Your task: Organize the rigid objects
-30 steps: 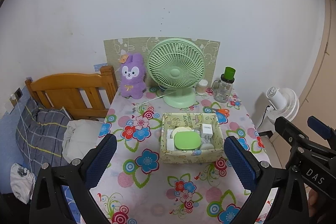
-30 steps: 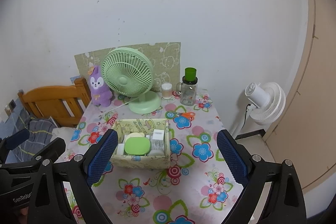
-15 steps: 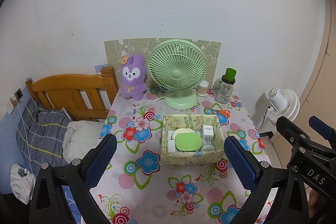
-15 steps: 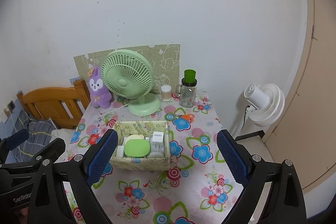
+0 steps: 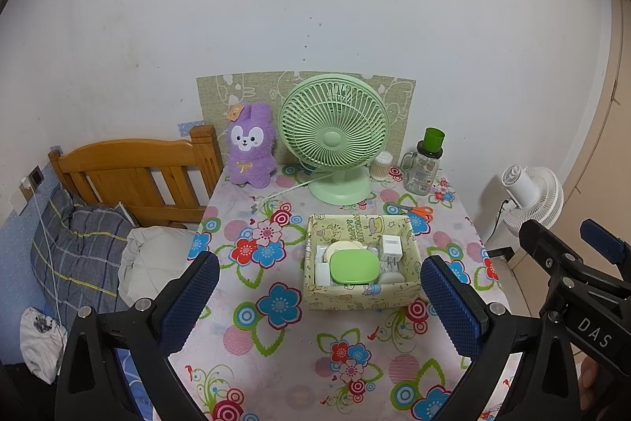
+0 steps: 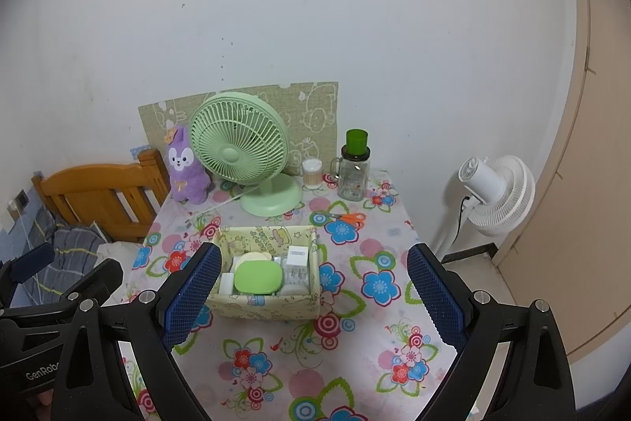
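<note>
So both tools are held up and back from the counter (image 5: 244,334), nothing gripped. The left tool (image 5: 319,302) is spread wide, and the right tool (image 6: 311,298) is spread wide too, with only air between the blue pads.

The thing that matters is the yellow patterned box (image 5: 361,296), which is sat mid-counter, straight ahead and below, well apart from both tools. In the left wrist view it's seen just inside the right pad; in the right wrist view it's tucked against the left pad. So it lies between the two tools, neither clearly nearer.

Already packed inside: a green oval case (image 5: 354,266) lying flat, long axis across the box, and a white charger plug (image 5: 390,247) stood beside it. Orange-handled scissors (image 5: 414,211) are left out behind the box, probably reached more easily by the right tool.
</note>
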`<control>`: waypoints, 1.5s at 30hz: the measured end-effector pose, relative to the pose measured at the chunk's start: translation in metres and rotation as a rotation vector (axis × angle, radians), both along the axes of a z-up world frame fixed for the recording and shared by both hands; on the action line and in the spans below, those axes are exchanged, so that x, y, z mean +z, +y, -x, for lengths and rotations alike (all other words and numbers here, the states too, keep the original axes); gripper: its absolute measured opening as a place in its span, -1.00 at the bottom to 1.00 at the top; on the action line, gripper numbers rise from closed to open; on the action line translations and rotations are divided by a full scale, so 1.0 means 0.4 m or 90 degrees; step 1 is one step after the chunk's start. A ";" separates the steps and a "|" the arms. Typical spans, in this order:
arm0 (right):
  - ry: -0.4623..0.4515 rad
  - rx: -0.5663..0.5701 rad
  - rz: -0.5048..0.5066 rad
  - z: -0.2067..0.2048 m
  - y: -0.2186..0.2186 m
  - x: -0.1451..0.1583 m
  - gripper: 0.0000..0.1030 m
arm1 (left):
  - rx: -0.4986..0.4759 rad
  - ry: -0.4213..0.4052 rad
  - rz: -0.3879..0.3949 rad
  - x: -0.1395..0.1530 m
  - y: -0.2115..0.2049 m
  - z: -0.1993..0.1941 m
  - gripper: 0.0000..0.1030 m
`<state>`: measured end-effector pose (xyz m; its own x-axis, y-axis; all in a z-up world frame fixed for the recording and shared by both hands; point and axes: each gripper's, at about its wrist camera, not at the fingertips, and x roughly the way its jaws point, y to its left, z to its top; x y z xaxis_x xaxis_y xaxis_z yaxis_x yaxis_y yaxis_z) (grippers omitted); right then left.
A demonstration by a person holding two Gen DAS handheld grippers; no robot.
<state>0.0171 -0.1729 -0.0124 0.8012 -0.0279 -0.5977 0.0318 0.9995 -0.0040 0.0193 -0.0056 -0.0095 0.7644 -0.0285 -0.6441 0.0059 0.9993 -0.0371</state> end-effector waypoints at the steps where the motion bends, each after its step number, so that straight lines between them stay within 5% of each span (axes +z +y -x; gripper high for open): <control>1: 0.001 0.000 -0.001 -0.001 0.000 0.000 0.88 | 0.000 0.000 0.000 0.000 0.000 0.000 1.00; 45: -0.004 -0.004 -0.002 0.000 0.005 -0.004 0.88 | -0.001 -0.001 0.010 -0.003 0.001 -0.011 1.00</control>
